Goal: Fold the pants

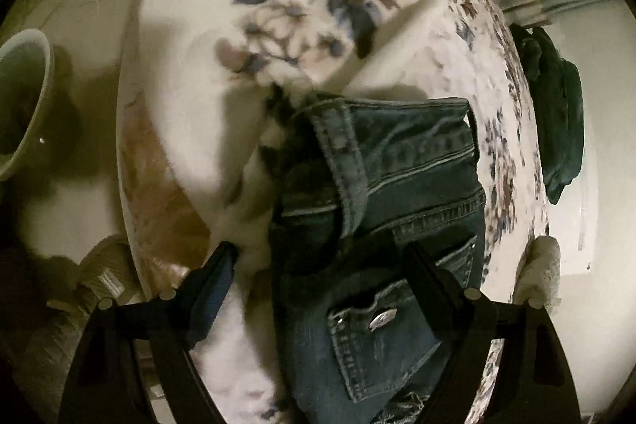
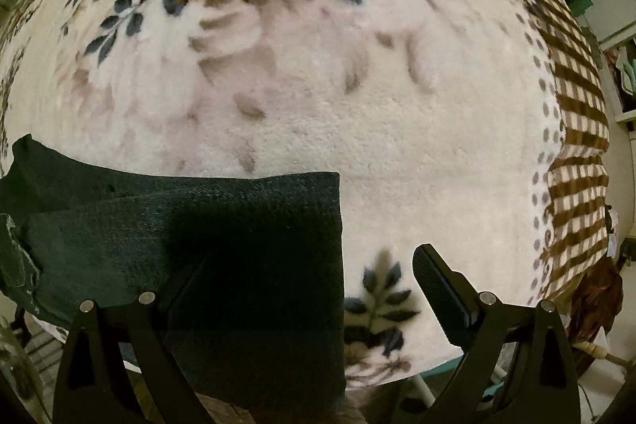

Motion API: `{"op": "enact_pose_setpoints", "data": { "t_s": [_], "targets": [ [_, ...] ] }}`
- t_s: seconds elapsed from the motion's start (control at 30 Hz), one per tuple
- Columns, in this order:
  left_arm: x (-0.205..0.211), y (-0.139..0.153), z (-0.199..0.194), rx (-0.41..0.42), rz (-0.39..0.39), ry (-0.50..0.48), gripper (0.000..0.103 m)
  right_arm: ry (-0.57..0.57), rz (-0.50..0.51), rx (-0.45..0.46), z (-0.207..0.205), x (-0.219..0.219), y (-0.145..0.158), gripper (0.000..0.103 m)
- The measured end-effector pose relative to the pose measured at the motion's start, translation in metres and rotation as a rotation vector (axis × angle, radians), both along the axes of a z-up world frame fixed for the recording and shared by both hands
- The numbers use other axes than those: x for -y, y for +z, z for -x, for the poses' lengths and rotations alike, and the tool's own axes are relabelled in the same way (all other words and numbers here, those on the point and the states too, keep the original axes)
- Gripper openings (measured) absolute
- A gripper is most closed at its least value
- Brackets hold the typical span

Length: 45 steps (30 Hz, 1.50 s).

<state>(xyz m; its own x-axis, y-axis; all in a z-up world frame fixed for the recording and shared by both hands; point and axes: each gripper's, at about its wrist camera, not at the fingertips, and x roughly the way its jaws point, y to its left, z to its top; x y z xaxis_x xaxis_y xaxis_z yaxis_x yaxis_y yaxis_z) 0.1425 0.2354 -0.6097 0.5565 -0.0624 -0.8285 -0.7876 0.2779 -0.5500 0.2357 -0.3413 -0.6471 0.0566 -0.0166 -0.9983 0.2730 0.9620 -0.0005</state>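
Observation:
Blue denim pants (image 1: 381, 209) lie on a white floral blanket (image 1: 206, 74), waistband and back pocket showing in the left wrist view. My left gripper (image 1: 322, 257) is open above the waist end, its fingers on either side of the pocket area. In the right wrist view a folded dark leg section (image 2: 222, 225) lies flat at lower left on the blanket (image 2: 357, 98). My right gripper (image 2: 314, 265) is open, its left finger over the denim and its right fingertip (image 2: 433, 277) over bare blanket.
A pale bowl-shaped container (image 1: 20, 102) stands on the floor at left. A dark green garment (image 1: 560, 110) lies at the right beyond the blanket edge. A brown checked border (image 2: 576, 153) marks the blanket's right edge.

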Motion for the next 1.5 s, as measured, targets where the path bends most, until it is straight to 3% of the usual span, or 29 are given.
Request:
{"op": "enact_pose_setpoints", "data": {
  "t_s": [0.07,0.2,0.33,0.5,0.6,0.8,0.83,0.87,0.93,0.97,1.17,1.3,1.4,1.5],
  "targets": [
    [0.004,0.003,-0.003,-0.019,-0.033,-0.025,0.060,-0.005,-0.008,0.002,0.002,-0.001,-0.001,0.099],
    [0.003,-0.003,0.002,0.013,-0.034,-0.020,0.060,-0.014,-0.023,0.005,0.005,0.000,-0.006,0.099],
    [0.007,0.011,0.004,0.045,-0.023,-0.020,0.058,0.000,-0.027,0.016,0.006,0.005,-0.009,0.099],
    [0.015,0.011,0.005,0.042,-0.033,-0.038,0.052,-0.021,-0.033,0.012,0.008,0.000,-0.006,0.099],
    [0.017,0.006,0.003,0.037,-0.043,-0.069,0.052,-0.024,-0.034,0.012,0.010,-0.002,-0.008,0.099],
    [0.003,-0.002,-0.012,0.039,-0.041,-0.033,0.053,-0.003,-0.019,0.014,0.005,-0.010,-0.010,0.099],
    [0.006,0.000,-0.013,0.033,-0.062,-0.033,0.049,0.001,-0.014,0.015,0.004,-0.011,-0.010,0.099],
    [0.010,0.004,-0.013,0.027,-0.087,-0.038,0.033,0.001,-0.010,0.015,0.004,-0.012,-0.010,0.099],
    [0.018,0.016,-0.012,0.037,-0.142,-0.059,0.019,-0.004,-0.009,0.017,0.003,-0.013,-0.010,0.099],
    [0.025,0.027,-0.011,0.037,-0.188,-0.084,0.017,-0.006,-0.009,0.018,0.004,-0.014,-0.010,0.099],
    [0.063,0.092,-0.006,0.044,-0.351,-0.182,0.016,-0.009,-0.022,0.018,0.008,-0.012,-0.008,0.099],
    [0.084,0.118,-0.009,0.058,-0.429,-0.253,0.015,-0.030,-0.043,0.016,0.012,-0.006,-0.009,0.099],
    [0.075,0.113,-0.012,0.049,-0.405,-0.264,0.016,-0.042,-0.061,0.012,0.014,0.001,-0.009,0.099],
    [0.052,0.091,-0.019,0.050,-0.294,-0.234,0.019,-0.035,-0.067,0.013,0.015,0.004,-0.011,0.099]
  ]
}}
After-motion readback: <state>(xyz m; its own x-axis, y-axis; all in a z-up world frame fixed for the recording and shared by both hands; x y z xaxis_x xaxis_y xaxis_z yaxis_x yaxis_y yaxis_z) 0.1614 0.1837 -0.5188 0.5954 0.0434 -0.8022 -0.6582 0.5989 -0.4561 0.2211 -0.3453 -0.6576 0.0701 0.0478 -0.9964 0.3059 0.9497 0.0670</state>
